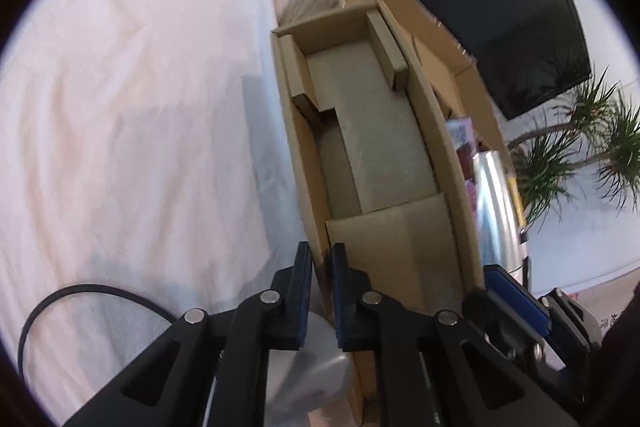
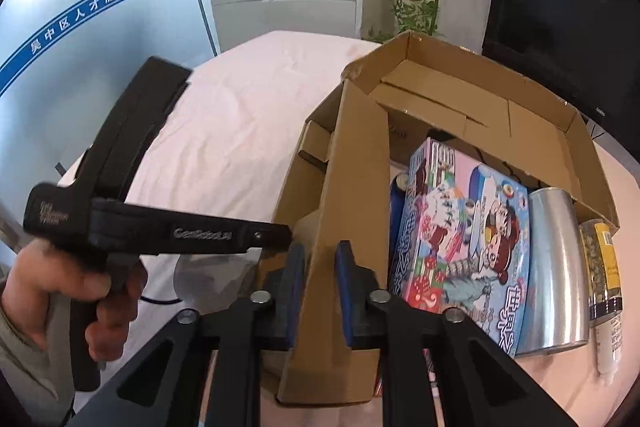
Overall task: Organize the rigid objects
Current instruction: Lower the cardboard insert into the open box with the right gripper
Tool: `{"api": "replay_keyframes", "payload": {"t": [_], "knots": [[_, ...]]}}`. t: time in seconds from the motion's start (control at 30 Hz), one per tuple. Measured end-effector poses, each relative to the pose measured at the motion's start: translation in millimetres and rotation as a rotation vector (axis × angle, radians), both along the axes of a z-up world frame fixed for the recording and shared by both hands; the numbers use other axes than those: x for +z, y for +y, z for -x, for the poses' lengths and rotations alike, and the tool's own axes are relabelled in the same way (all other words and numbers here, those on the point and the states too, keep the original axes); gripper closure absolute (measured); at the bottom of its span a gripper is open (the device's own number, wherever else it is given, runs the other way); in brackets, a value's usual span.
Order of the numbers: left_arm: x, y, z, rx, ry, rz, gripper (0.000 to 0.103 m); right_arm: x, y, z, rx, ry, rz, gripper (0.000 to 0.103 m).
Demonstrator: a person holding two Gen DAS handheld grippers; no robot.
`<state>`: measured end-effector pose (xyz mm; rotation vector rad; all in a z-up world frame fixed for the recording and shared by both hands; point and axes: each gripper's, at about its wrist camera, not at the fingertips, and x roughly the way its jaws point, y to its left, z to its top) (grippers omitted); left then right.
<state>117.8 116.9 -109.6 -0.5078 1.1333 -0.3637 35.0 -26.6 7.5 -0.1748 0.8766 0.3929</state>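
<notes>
— Pinching cardboard on both sides, is that right?

— Yes. My left gripper has its jaws closed on the near left wall of the small cardboard box, and my right gripper has its jaws clamped on the opposite wall of that same box. It sits tilted, held above the white-clothed bench, just beside the large open carton.

— How will it handle?

— Light, I'd judge, and stiff along the folds, but these thin walls could flex or crease. Holding low on both long walls, as now, seems soundest.

— Which way does it run?

— Its long axis points away from me, open face up, nothing inside it.

— And beyond?

— In the carton lie a pink illustrated game box, a silvery cylinder and a jar.
</notes>
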Motion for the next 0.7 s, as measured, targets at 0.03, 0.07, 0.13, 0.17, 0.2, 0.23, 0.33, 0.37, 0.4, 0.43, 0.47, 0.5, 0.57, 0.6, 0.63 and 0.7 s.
{"api": "replay_keyframes", "payload": {"t": [0.03, 0.07, 0.13, 0.17, 0.2, 0.23, 0.33, 0.37, 0.4, 0.43, 0.47, 0.5, 0.57, 0.6, 0.63, 0.7], "knots": [[7, 1, 2, 0.004, -0.024, -0.004, 0.097, 3, -2, -2, -0.006, -0.008, -0.013, 0.098], [17, -2, 0, 0.006, -0.040, -0.011, 0.097, 5, -4, -6, -0.015, -0.015, -0.028, 0.100], [37, -3, 5, -0.002, -0.103, -0.008, 0.097, 10, -8, -11, -0.018, -0.010, -0.076, 0.103], [45, -5, 7, -0.013, -0.123, -0.008, 0.097, 10, -10, -13, -0.009, 0.020, -0.119, 0.103], [55, -13, 9, -0.029, -0.156, -0.031, 0.097, 11, -8, -14, -0.005, 0.030, -0.137, 0.103], [62, -18, 11, -0.045, -0.178, -0.039, 0.097, 11, -3, -12, 0.012, 0.025, -0.143, 0.103], [68, -28, 6, -0.069, -0.193, -0.069, 0.097, 14, -2, -12, 0.019, 0.038, -0.179, 0.103], [66, -25, 4, -0.060, -0.183, -0.069, 0.097, 14, -4, -13, 0.012, 0.039, -0.176, 0.103], [64, -22, 3, -0.051, -0.170, -0.053, 0.097, 16, -9, -14, -0.002, 0.037, -0.169, 0.103], [60, -18, 0, -0.049, -0.154, -0.024, 0.097, 18, -17, -13, -0.018, 0.025, -0.168, 0.103], [58, -18, 0, -0.041, -0.148, -0.025, 0.097, 22, -26, -9, -0.033, 0.011, -0.169, 0.103], [55, -17, 0, -0.039, -0.134, -0.015, 0.097, 25, -33, -6, -0.043, 0.000, -0.168, 0.103], [50, -22, -4, -0.023, -0.125, -0.026, 0.096, 32, -47, 5, -0.094, -0.047, -0.121, 0.085], [48, -24, -2, -0.016, -0.121, -0.019, 0.096, 35, -51, 8, -0.119, -0.073, -0.091, 0.076], [47, -22, -2, -0.011, -0.117, -0.001, 0.096, 36, -55, 9, -0.145, -0.090, -0.068, 0.058], [51, -24, 0, 0.004, -0.126, -0.017, 0.096, 33, -61, 4, -0.161, -0.073, -0.071, 0.054]]}}
